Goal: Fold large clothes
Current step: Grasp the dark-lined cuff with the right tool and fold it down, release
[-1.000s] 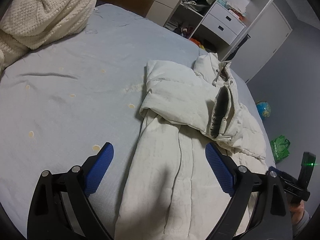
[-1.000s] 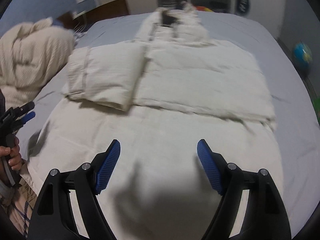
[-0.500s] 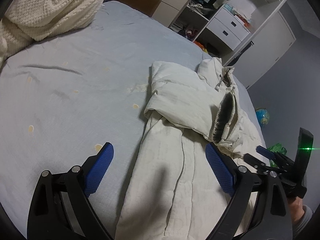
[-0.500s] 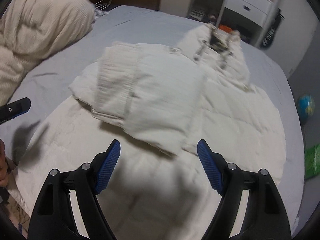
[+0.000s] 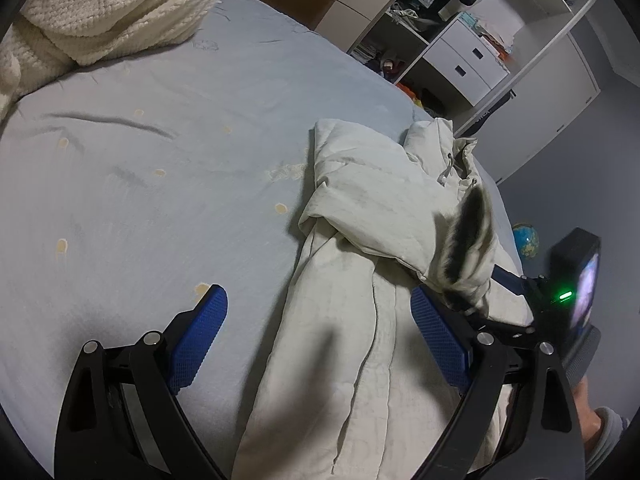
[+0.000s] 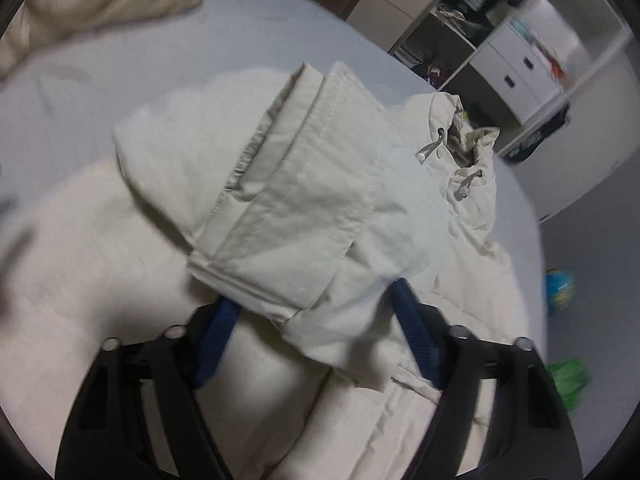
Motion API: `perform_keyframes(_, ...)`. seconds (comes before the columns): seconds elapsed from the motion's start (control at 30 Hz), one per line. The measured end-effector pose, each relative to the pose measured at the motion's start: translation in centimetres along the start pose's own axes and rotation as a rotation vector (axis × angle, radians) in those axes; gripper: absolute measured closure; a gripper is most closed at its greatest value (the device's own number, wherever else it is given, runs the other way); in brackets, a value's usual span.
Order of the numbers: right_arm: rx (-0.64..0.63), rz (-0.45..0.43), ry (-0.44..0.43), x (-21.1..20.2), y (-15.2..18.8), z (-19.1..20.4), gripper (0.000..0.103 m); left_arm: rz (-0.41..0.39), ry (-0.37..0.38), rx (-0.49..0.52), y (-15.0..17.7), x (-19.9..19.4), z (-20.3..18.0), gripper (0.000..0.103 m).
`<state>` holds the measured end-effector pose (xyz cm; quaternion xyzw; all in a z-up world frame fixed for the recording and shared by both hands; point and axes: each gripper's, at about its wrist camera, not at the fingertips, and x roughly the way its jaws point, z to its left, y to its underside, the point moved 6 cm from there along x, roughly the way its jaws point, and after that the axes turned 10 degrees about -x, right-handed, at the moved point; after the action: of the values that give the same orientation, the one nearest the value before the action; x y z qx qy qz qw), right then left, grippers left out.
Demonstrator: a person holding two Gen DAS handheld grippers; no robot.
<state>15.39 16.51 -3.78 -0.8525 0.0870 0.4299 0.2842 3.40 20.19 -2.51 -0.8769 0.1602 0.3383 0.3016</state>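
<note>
Pale blue bed [image 5: 168, 168] carries a cream padded coat [image 5: 352, 340], hood toward the shelves [image 5: 472, 40]. Left view alone shows the dark-lined cuff opening; right view shows the folded sleeve [image 6: 288, 208] between the right gripper [image 6: 316, 320] fingers, which have just been closing on it. Left gripper [image 5: 320, 332] gapes wide above the coat's edge, holding nothing.

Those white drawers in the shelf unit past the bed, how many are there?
2. The upper drawer and the lower drawer sit stacked in the white shelf unit. More may be hidden elsewhere.
</note>
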Motion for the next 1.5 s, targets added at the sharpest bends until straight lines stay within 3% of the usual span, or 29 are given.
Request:
perform_keyframes(0.1, 0.056, -0.060, -0.026, -1.6, -0.1, -2.2, 0.072, 0.005, -0.002, 0.000, 0.0, 0.3, 0.0, 0.014)
perform_keyframes(0.2, 0.147, -0.106, -0.041, -2.8, 0.2, -5.6, 0.076, 0.009, -0.005, 0.013, 0.1, 0.4, -0.2, 0.014)
perform_keyframes(0.37, 0.364, -0.136, -0.047, -3.6, 2.7, -12.5, 0.077, 0.007, -0.008, 0.021, 0.2, 0.4, -0.2, 0.014)
perform_keyframes(0.57, 0.786, -0.065, -0.146, -0.5, 11.0, -20.6, 0.077, 0.010, -0.015, 0.032, 0.3, 0.5, -0.4, 0.014)
perform_keyframes(0.77, 1.135, -0.004, -0.391, 3.8, 18.4, -21.0, 0.076, 0.015, -0.015, 0.048, 0.4, 0.7, -0.6, 0.014)
perform_keyframes(0.87, 1.233, -0.016, -0.451, 4.4, 19.8, -20.2, 0.068, 0.016, -0.017, 0.057, 0.5, 0.8, -0.7, 0.014)
perform_keyframes(0.9, 1.251, -0.016, -0.456, 4.5, 20.1, -20.1, 0.060, 0.017, -0.018, 0.061, 0.5, 0.8, -0.8, 0.014)
perform_keyframes(0.93, 1.273, -0.020, -0.461, 4.5, 20.4, -20.1, 0.059, 0.018, -0.018, 0.064, 0.5, 0.9, -0.8, 0.014)
perform_keyframes(1.23, 1.308, -0.132, -0.431, 3.0, 21.2, -22.5, 0.059, 0.022, -0.015, 0.111, 0.9, 1.1, -1.7, 0.014)
perform_keyframes(1.5, 1.159, -0.150, -0.398, 2.3, 18.3, -24.4, 0.059, 0.028, -0.014, 0.165, 0.8, 2.2, -3.3, 0.014)
